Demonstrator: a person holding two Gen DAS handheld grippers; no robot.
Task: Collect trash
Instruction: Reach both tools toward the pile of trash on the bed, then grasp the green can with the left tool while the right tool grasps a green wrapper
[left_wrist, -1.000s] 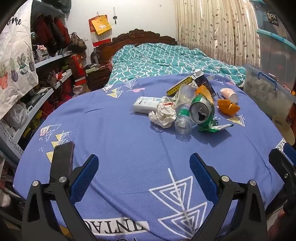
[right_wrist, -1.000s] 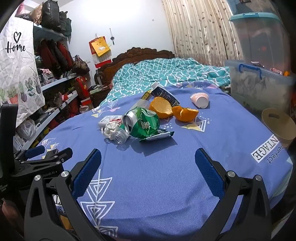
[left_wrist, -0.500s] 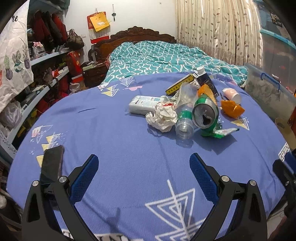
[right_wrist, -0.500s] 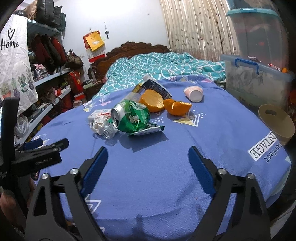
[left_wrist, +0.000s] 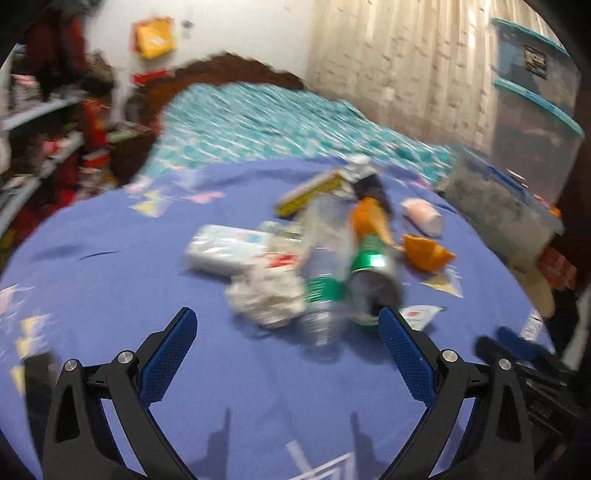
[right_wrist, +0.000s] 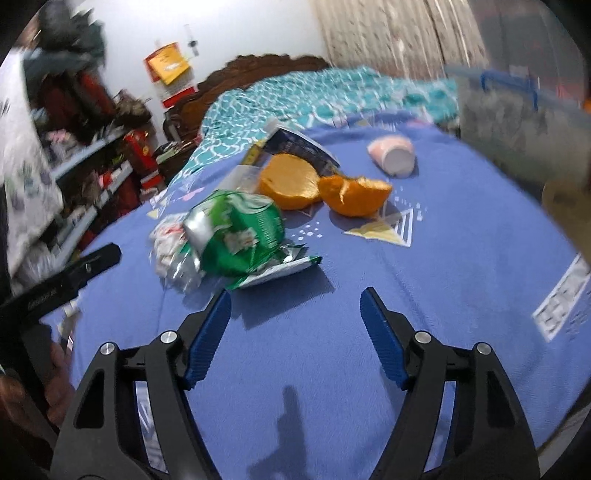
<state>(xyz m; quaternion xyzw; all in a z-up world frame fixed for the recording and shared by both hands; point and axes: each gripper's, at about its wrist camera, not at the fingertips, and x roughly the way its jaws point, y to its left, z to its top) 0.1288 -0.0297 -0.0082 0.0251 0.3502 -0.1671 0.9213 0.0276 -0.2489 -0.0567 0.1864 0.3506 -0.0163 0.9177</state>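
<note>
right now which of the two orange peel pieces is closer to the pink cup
The right-hand orange peel, its jagged torn edge facing up. It lies nearer the pink cup than the rounder peel leaning against the dark carton.

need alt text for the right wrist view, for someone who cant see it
The open right gripper hovers above a blue bedsheet, its blue-padded fingers empty, near a crushed green drink can. Behind the can lie two orange peel pieces and a tipped pink plastic cup. The picture is motion-blurred.

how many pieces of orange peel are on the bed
2: one orange peel just behind the green can, the other peel touching its right side. More could be hidden under the pile.
</note>
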